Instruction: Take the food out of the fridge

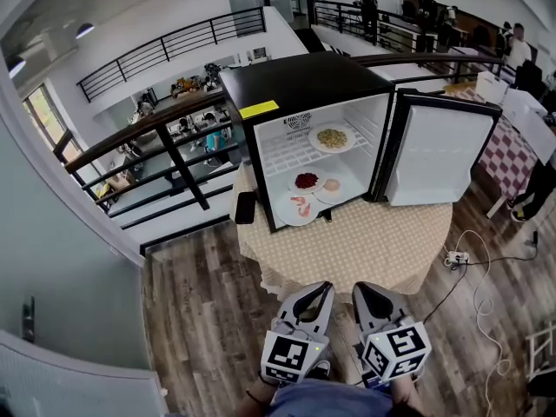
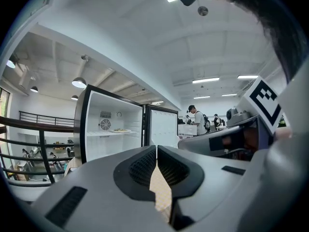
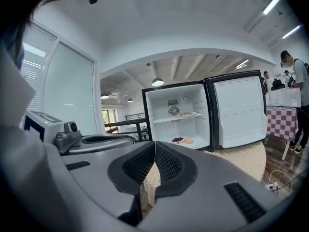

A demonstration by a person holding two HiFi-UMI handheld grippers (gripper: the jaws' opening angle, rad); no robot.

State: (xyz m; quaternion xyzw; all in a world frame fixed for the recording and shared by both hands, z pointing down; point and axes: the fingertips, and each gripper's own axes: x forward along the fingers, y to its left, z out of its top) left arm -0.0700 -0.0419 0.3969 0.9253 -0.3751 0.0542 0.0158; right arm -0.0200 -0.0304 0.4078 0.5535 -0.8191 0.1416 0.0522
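Starting from my end: the left hand-held gripper (image 1: 323, 287) and right hand-held gripper (image 1: 360, 287) sit side by side, low down, right at the near edge of the round bench (image 1: 391, 241). Both have their jaws pressed together with nothing in them. Each gripper view just shows checked cloth (image 2: 161, 195) through the slit. Both point across the bench at the fridge (image 1: 304, 81). It stands at the far side with its door (image 1: 439, 155) swung out to the right, so the opening faces me straight on.

The food's all inside. On the fridge floor, closest to me, there's a plate with something pinkish (image 1: 298, 205) right at the front lip. Just behind it are a plate of dark red stuff (image 1: 307, 181) and a plate with a pale bun-looking thing (image 1: 331, 186). Higher and deeper, on the wire shelf (image 1: 287, 156), there's a plate of yellowish food (image 1: 332, 138).

The bit that matters: the front plate lies ahead and slightly left of the left hand-held gripper, well apart from it, so I reckon left gets first go. Plates are round, so there's no axis to fuss over, just the rim. The jaws need spreading first.
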